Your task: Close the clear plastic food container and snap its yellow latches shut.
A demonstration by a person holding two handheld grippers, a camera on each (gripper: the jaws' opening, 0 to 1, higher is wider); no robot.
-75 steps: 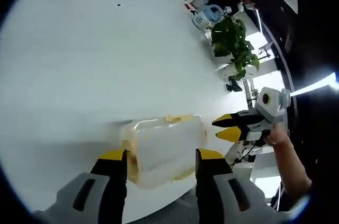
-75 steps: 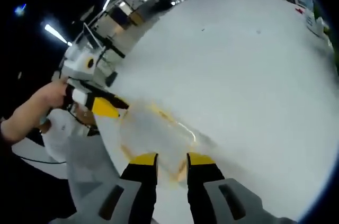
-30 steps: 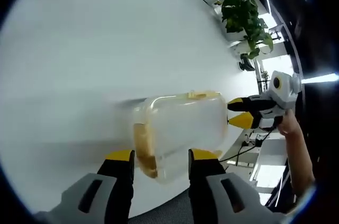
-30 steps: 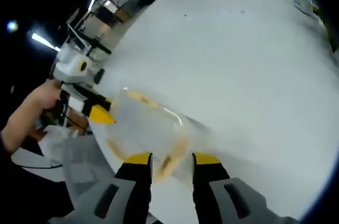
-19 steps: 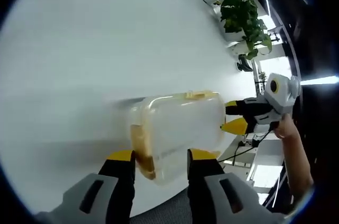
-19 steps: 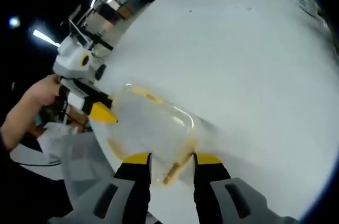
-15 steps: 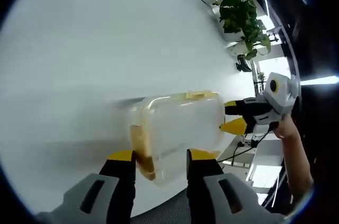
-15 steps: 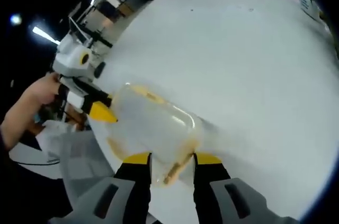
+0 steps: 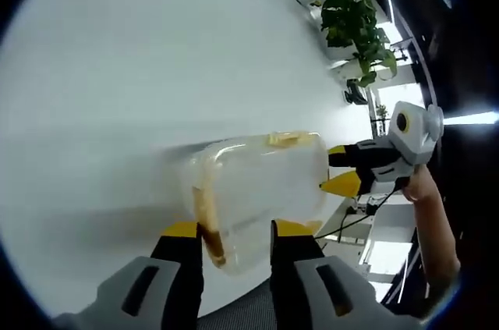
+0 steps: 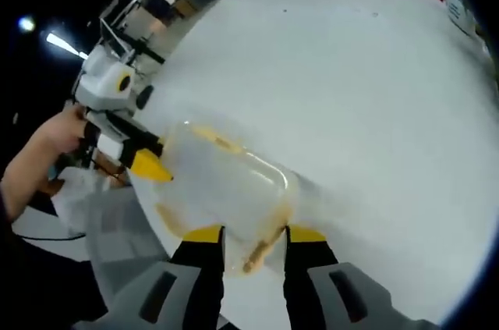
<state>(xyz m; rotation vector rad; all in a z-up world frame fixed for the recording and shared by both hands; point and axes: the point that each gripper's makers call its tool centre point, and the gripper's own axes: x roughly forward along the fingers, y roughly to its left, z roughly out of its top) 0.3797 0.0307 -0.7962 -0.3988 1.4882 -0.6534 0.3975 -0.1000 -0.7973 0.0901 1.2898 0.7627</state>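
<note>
Table: a broad round white tabletop (image 9: 156, 57) lies ahead of both pairs of jaws; its near edge runs just below the fingertips in both views.

Container: a clear rectangular plastic food container with yellow latches (image 9: 257, 189) sits near that edge, between the two grippers. Its lid appears down on the box.

Long axis: it runs from one gripper to the other, so each short end faces one set of jaws and the long sides cross each view.

Left gripper (image 9: 230, 230): its yellow-tipped jaws stand partly open, astride the near short end, where a yellow latch (image 9: 207, 225) lies just ahead of the left finger. The fingers seem to touch the walls; whether they press firmly cannot be told.

Right gripper (image 10: 248, 235): likewise partly open, bracketing the opposite short end, with a yellow latch (image 10: 257, 250) between its fingertips. In the left gripper view it meets the far end from the right.

Step in hand: judged to be steadying the closed box at both ends before latching.

Next move: probably pressing each end latch down against the wall until it snaps, one gripper bracing while the other pushes.

Far latch: a yellow strip (image 9: 284, 140) shows on the long side beyond the left gripper's fingers; whether it is snapped cannot be told.
</note>
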